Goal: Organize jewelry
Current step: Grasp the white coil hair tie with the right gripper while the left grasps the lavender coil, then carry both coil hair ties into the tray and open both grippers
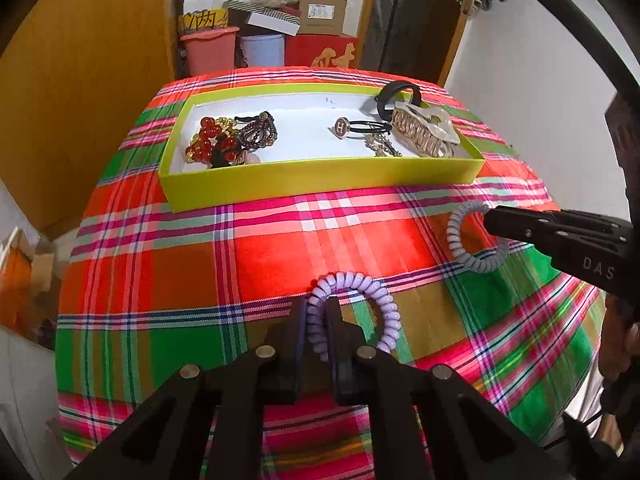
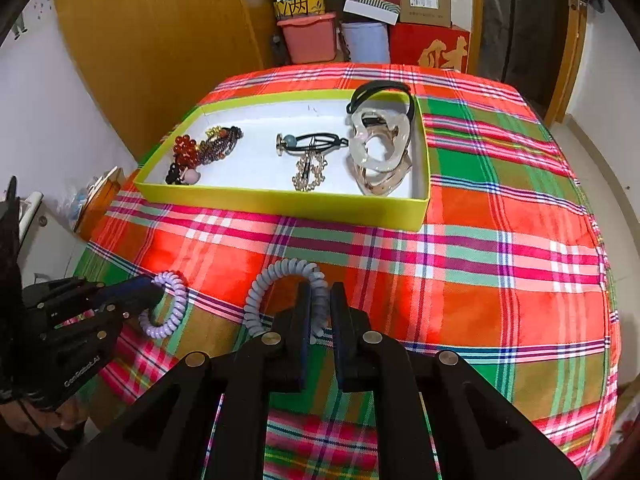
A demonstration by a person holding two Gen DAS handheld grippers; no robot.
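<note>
Both coil ties are pinched on the plaid desk [image 2: 500, 280]: the left hand-held gripper [image 1: 317, 316] grips the lilac coil tie [image 1: 352, 308], the right hand-held gripper [image 2: 320, 308] the grey coil tie [image 2: 280, 280]. The yellow tray [image 2: 280, 202] lies straight ahead on the far side, its long axis running left to right, roughly equally near to both.

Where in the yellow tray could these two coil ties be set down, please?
In the tray, bare white floor lies between the bead bracelets and the black hair tie, and along the far wall. The right end, under the hair claws, is crowded.
</note>
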